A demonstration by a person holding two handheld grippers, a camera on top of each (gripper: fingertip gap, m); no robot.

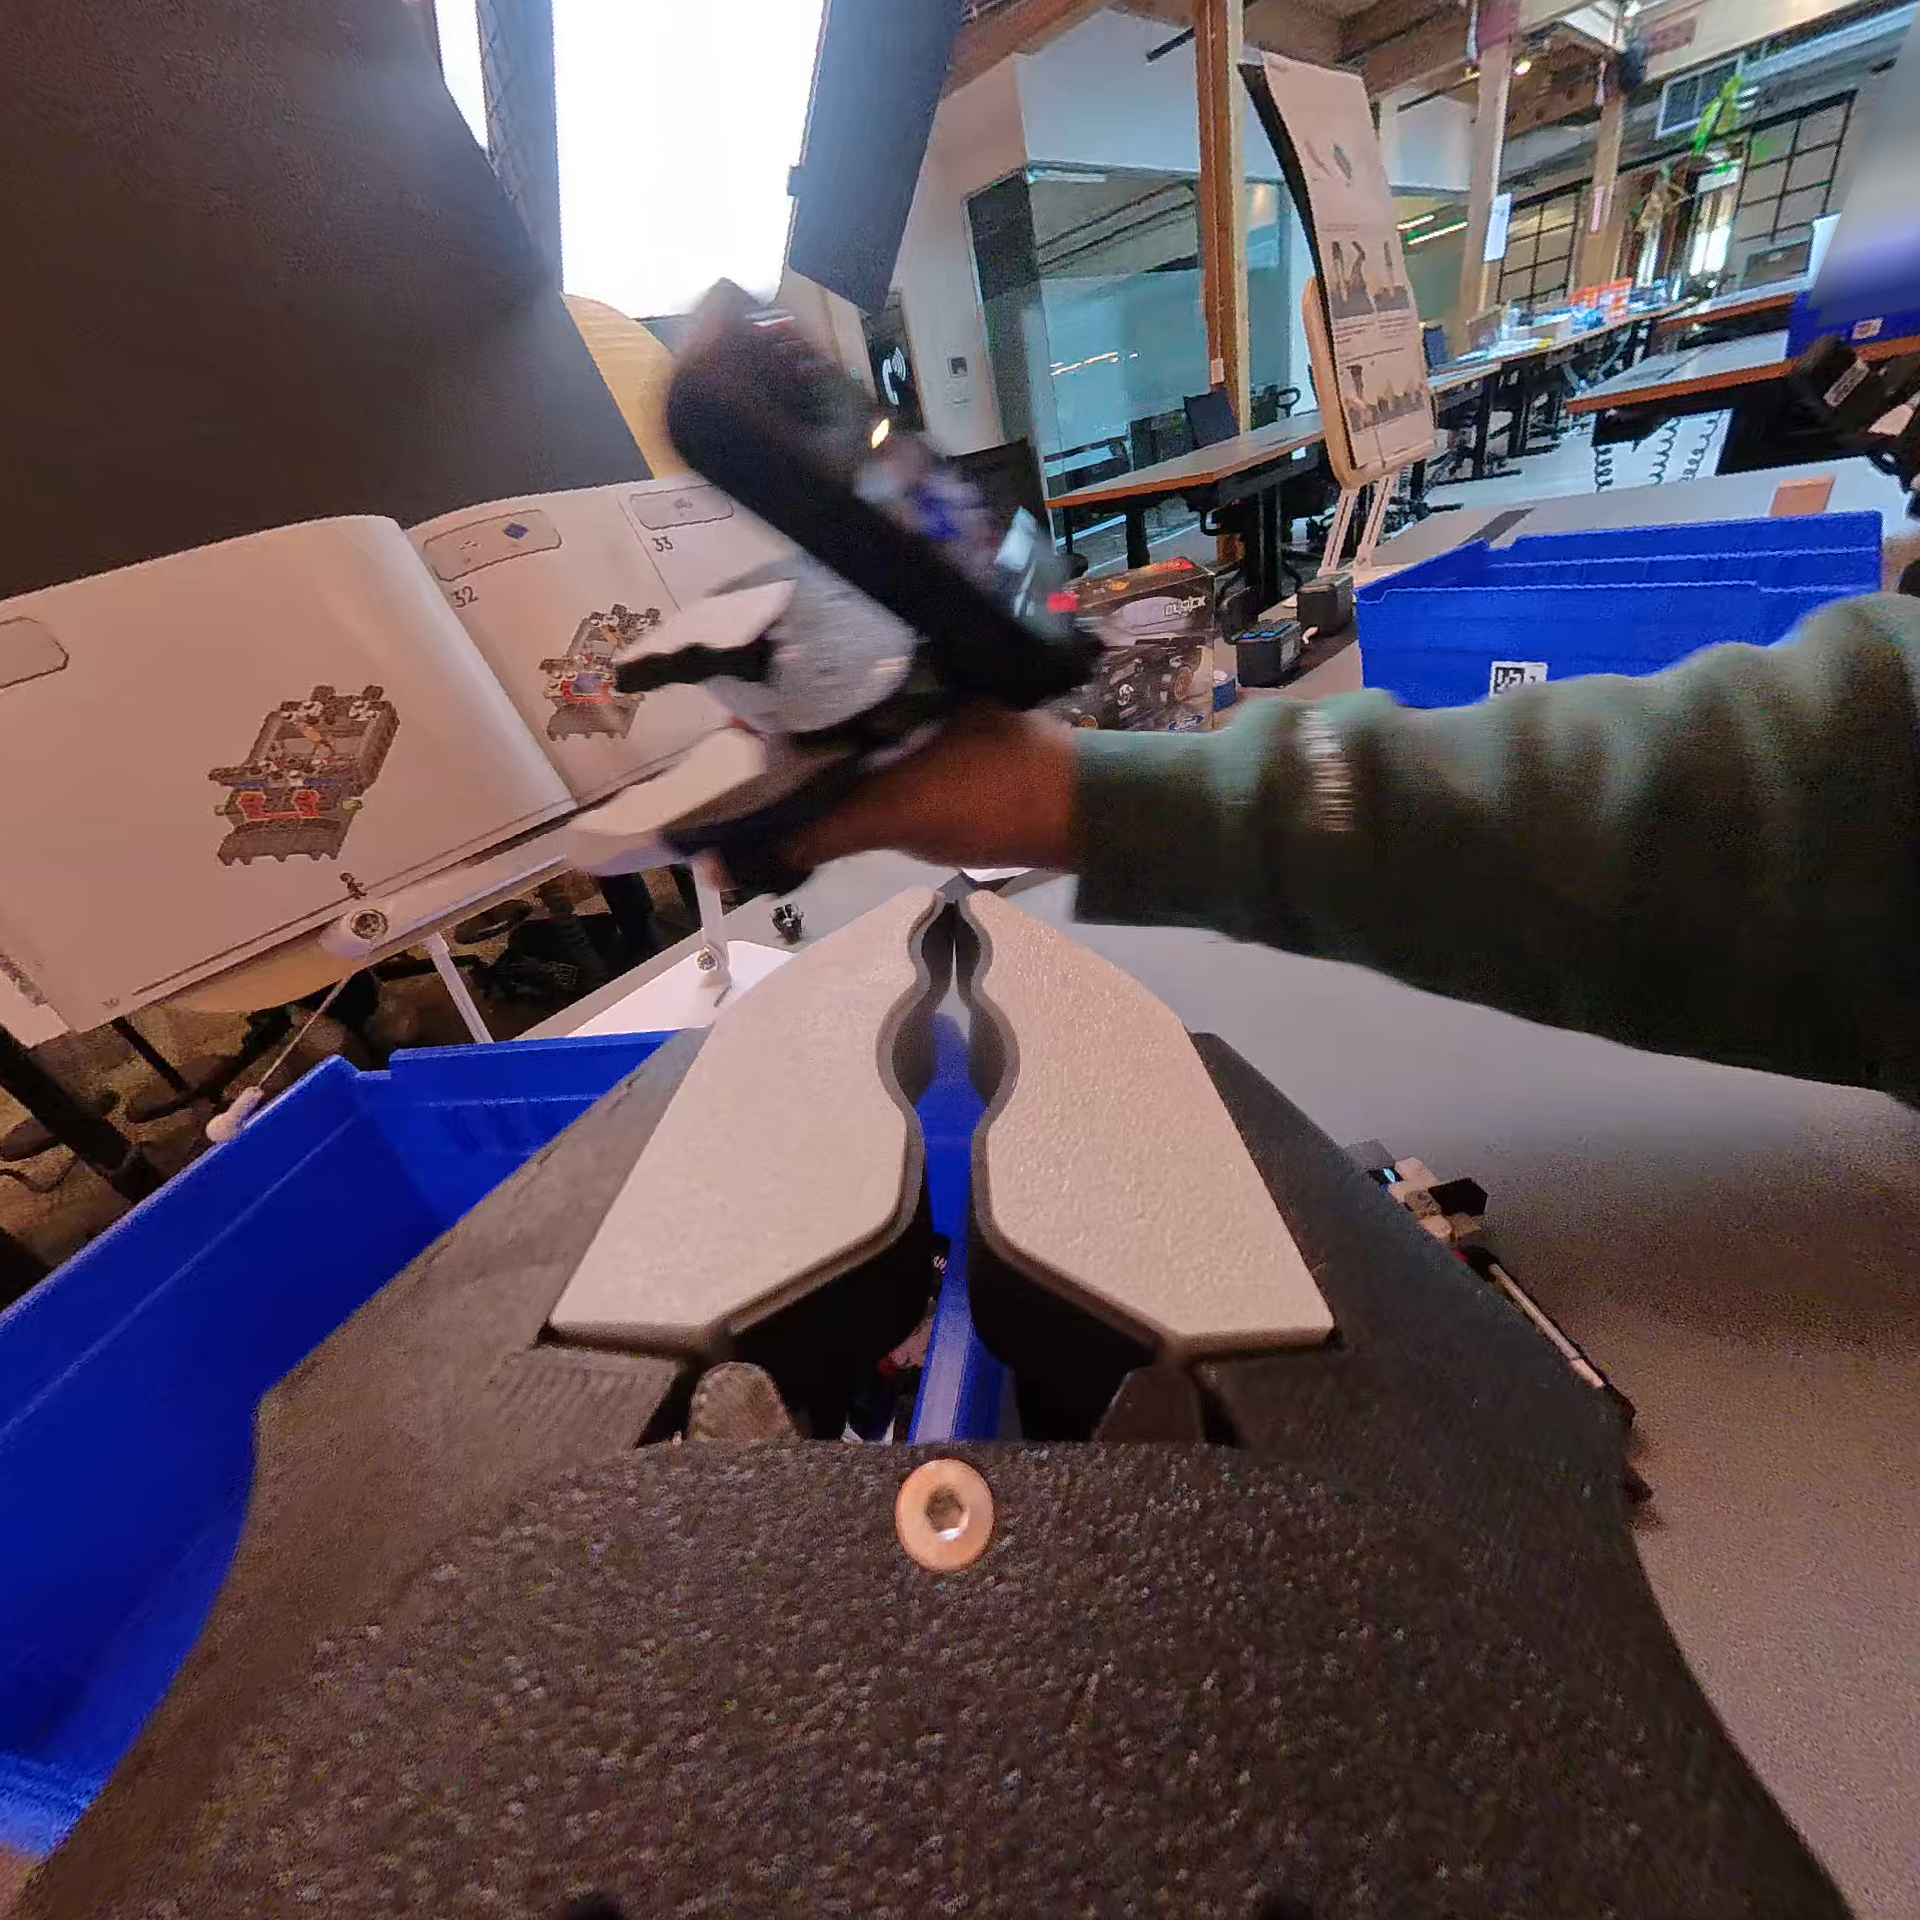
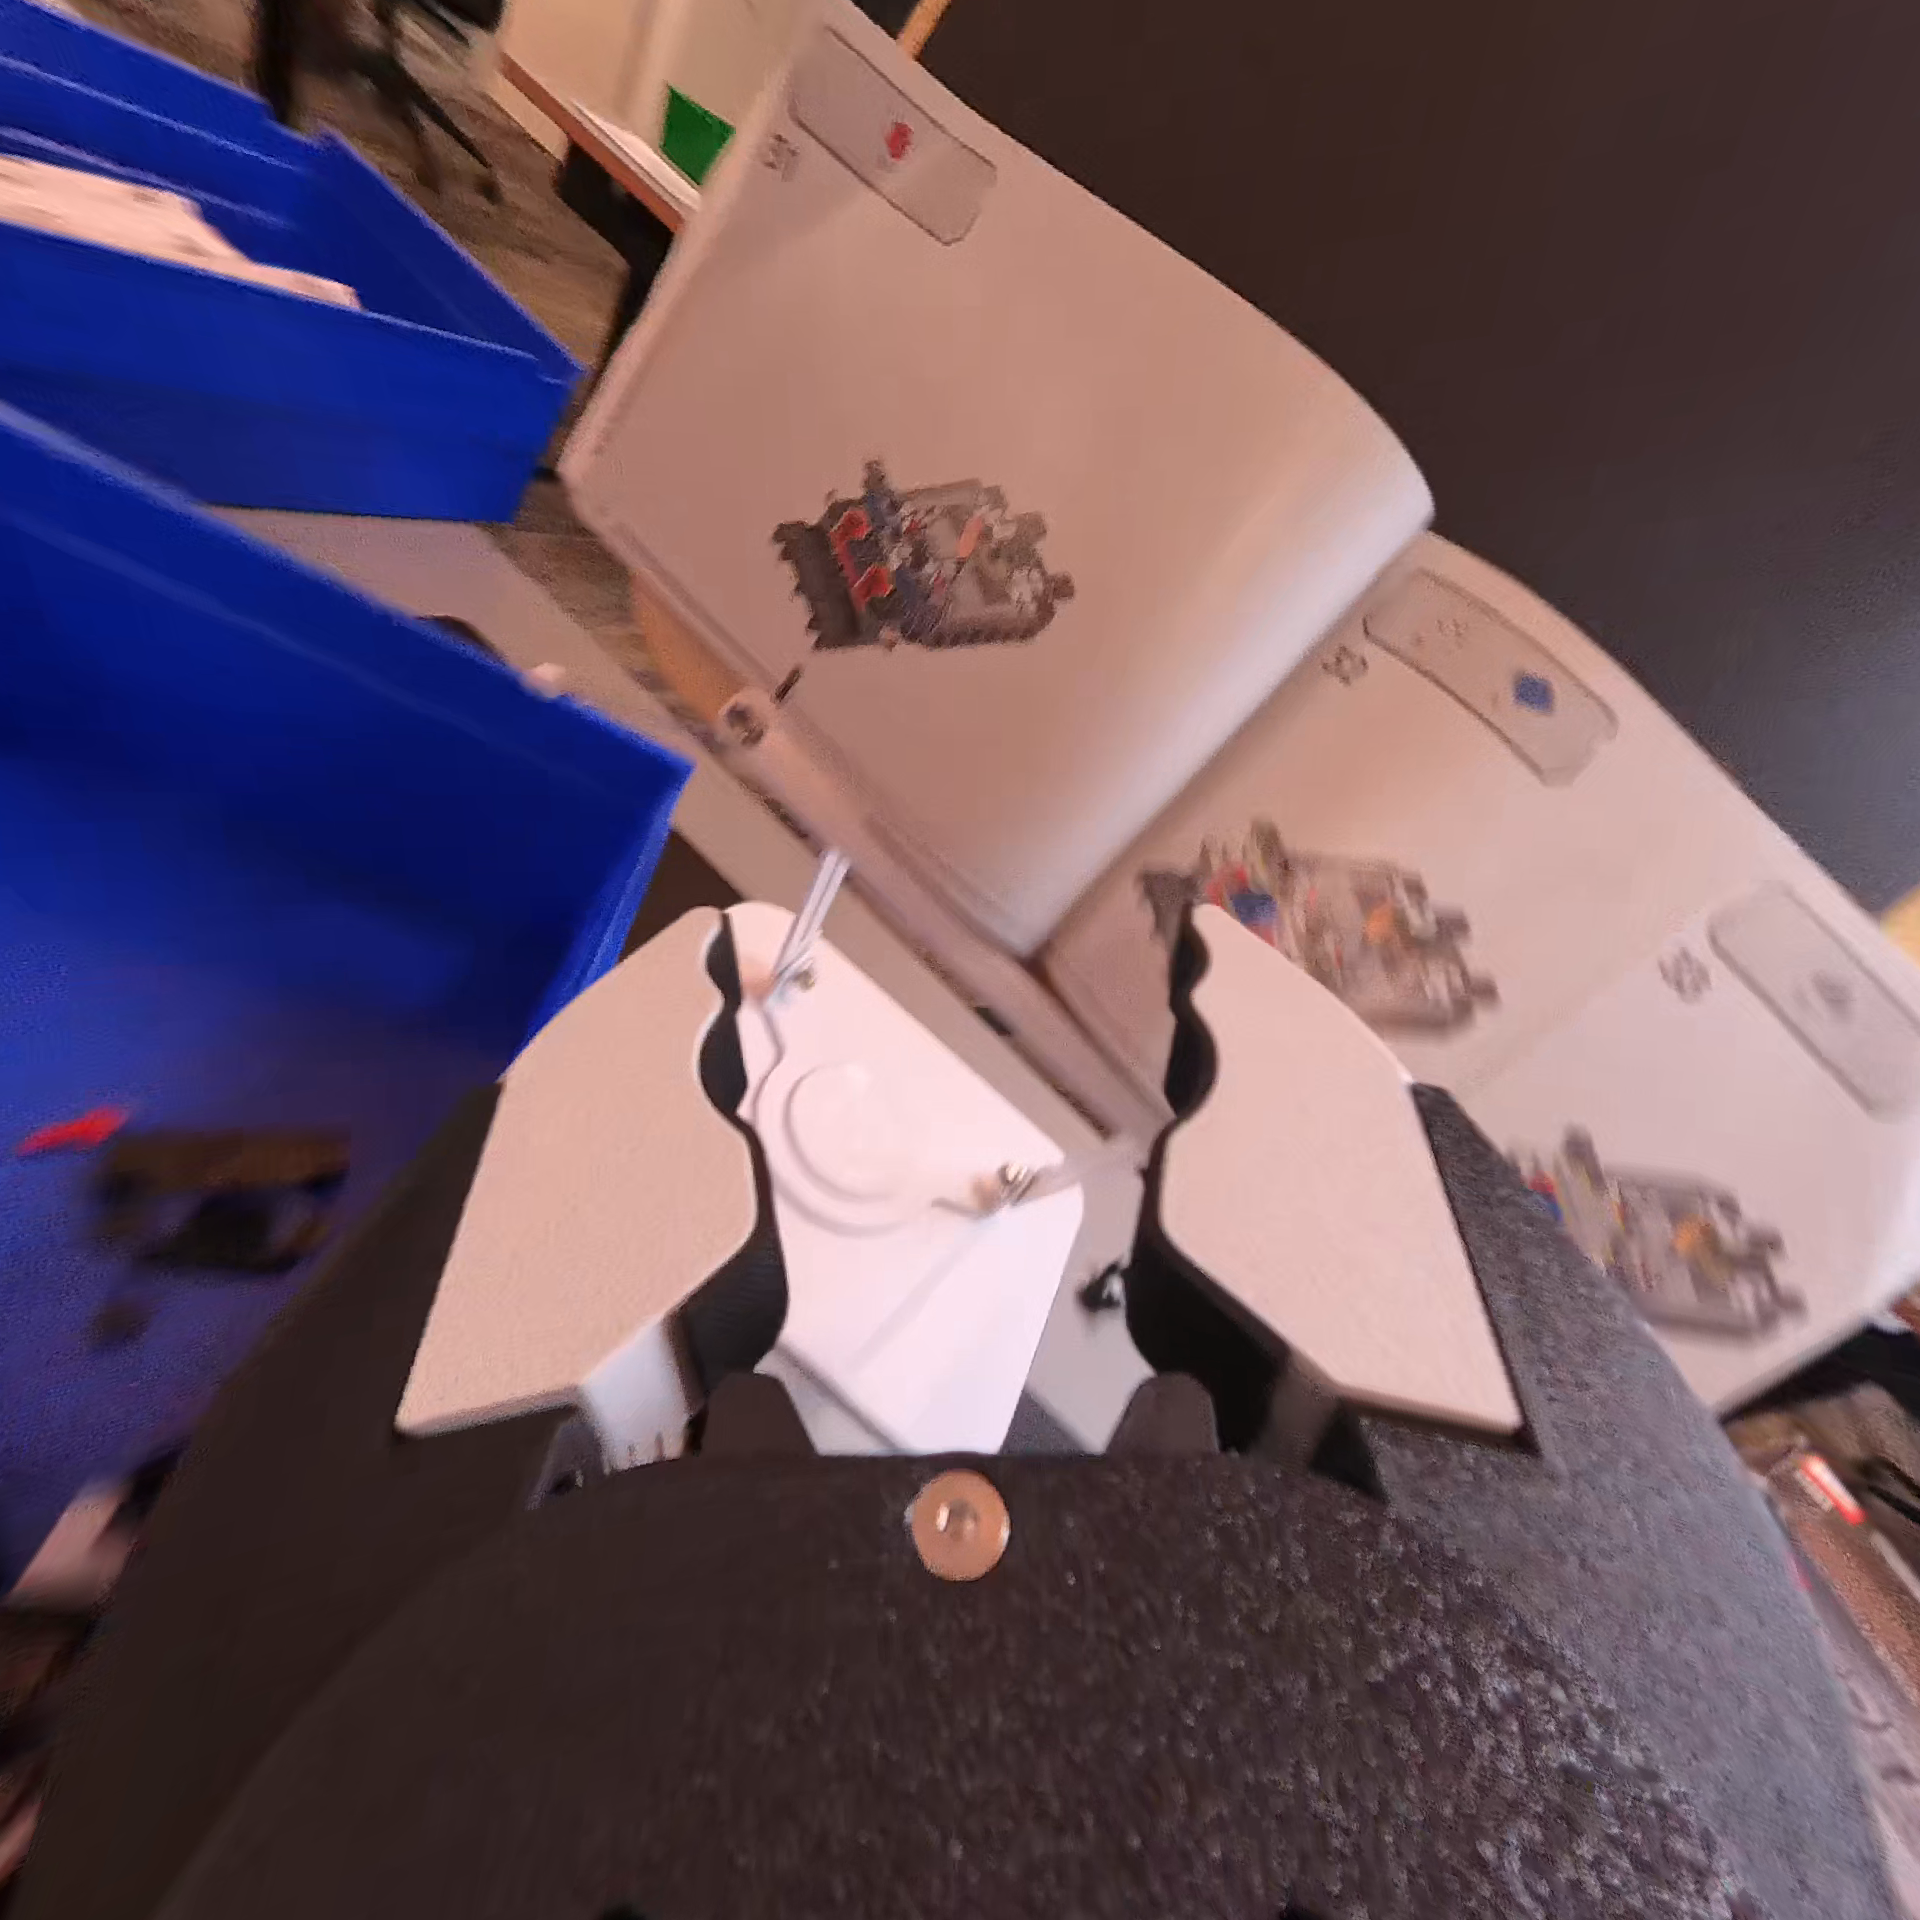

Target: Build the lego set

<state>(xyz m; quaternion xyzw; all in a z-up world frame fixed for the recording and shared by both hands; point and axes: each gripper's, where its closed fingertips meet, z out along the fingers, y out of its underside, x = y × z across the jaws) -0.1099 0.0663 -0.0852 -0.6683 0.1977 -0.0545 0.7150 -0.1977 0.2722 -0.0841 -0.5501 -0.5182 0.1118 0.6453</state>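
Observation:
An open instruction booklet with pictures of a brick model rests on a white stand. In the left wrist view a hand in a green sleeve holds my right gripper at the booklet's lower right corner. Its jaws are open, one finger over the page and one at its bottom edge. In the right wrist view my right gripper is open and empty, pointing at the booklet, with the stand's white base between the fingers. My left gripper is shut with its tips together, above a blue bin.
A second blue bin stands at the back right, next to a dark product box. A small brick assembly lies on the grey table. A tiny black piece lies near the stand. Blue bins line the left of the right wrist view. The left gripper's tips are roughly 20 centimeters from the right gripper's.

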